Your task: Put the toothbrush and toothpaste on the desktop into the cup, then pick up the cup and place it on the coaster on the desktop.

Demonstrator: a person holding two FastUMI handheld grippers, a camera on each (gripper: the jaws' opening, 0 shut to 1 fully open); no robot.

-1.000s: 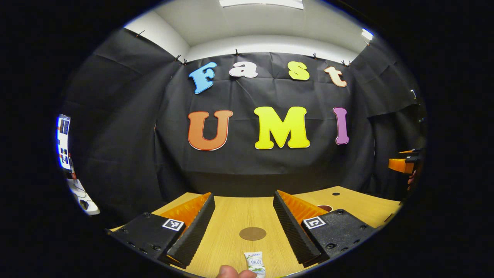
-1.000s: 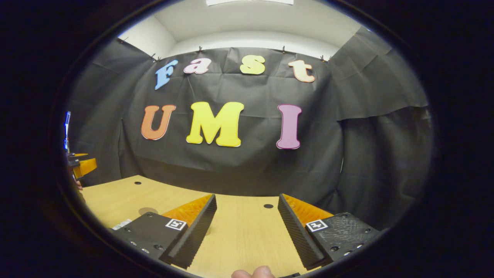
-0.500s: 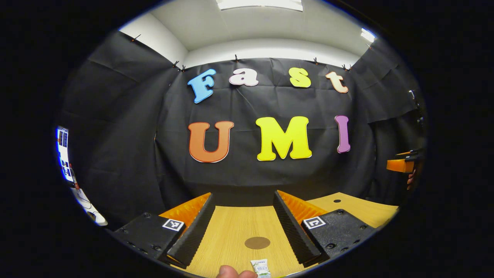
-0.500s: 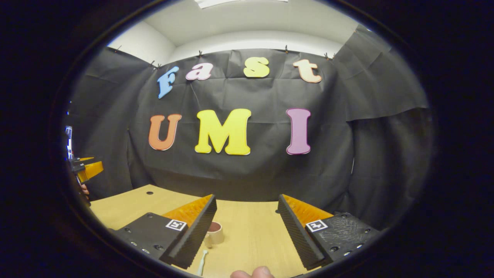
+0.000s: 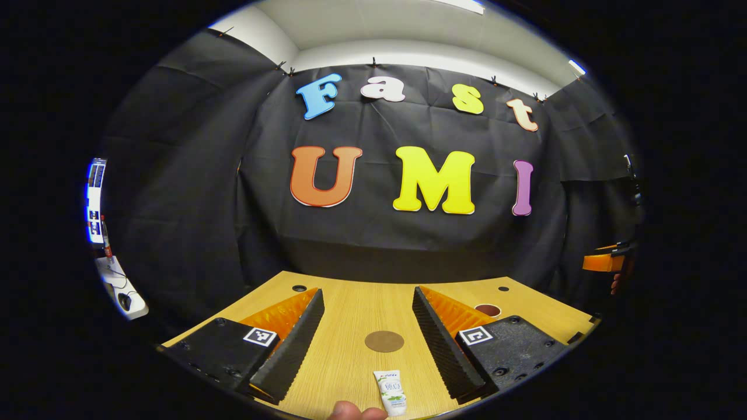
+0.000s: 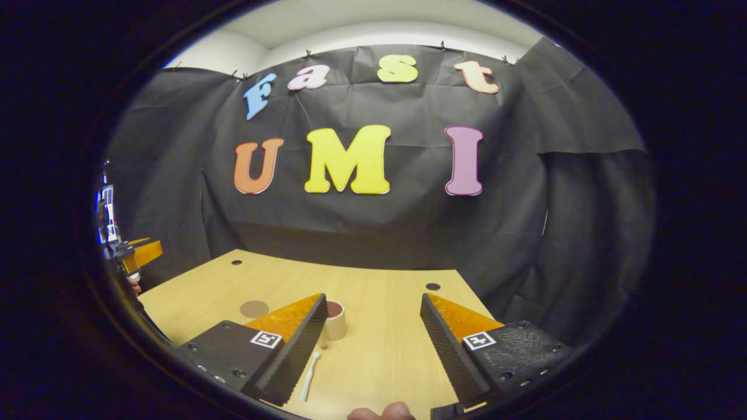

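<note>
Toothpaste tube [image 5: 390, 398] lies flat between the open left hand-held gripper [image 5: 366, 306] fingers, ready for pickup; right hand-held gripper [image 6: 373, 315], open, faces toothbrush [image 6: 309, 368] and cup [image 6: 334, 319].

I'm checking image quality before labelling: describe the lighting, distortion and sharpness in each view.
Left gripper view: even overhead light, fisheye bending of the desktop edges, toothpaste sharp, coaster crisp. Right gripper view: same soft light, no glare, cup and toothbrush readable, faint shadows.
</note>
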